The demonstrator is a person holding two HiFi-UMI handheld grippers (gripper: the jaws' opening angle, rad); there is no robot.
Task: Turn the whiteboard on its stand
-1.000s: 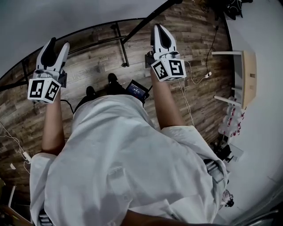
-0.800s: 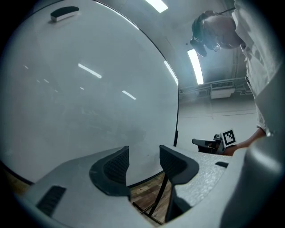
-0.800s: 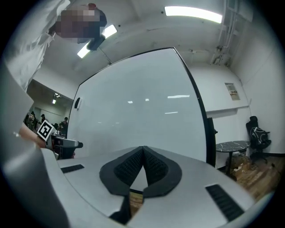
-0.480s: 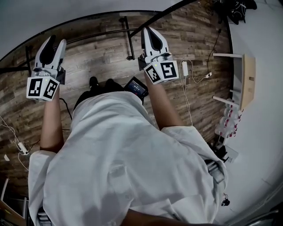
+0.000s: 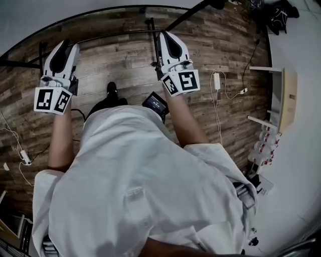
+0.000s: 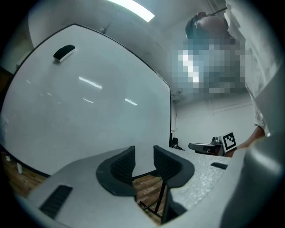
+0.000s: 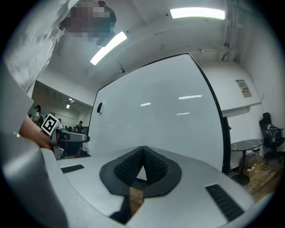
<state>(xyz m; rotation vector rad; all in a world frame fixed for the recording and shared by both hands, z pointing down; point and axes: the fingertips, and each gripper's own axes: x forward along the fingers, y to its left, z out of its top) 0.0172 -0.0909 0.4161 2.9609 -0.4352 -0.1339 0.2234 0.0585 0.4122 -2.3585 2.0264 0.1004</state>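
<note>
The whiteboard (image 6: pixel 89 102) is a large white panel in a black frame, and it fills the space ahead in both gripper views (image 7: pixel 156 116). A black eraser (image 6: pixel 64 52) clings near its upper corner. In the head view the board (image 5: pixel 60 15) runs along the top, with its black stand bar (image 5: pixel 115 34) on the floor below. My left gripper (image 5: pixel 64 46) points at the board without touching it. Its jaws have just been closing, and only a narrow slit with nothing in it remains between them (image 6: pixel 144 153). My right gripper (image 5: pixel 172 37) is shut and empty (image 7: pixel 142 149), also short of the board.
The floor is wooden planks (image 5: pixel 125 60). Cables and a power brick (image 5: pixel 216 80) lie at the right, near a white shelf unit (image 5: pixel 281 95). A round table (image 7: pixel 242 144) and an office chair (image 7: pixel 267 129) stand past the board's right edge. The stand's leg (image 6: pixel 160 200) shows below the left jaws.
The left jaws have closed from wide apart to nearly together. Both grippers have moved across the floor, and the stand bar now lies nearer their tips.
</note>
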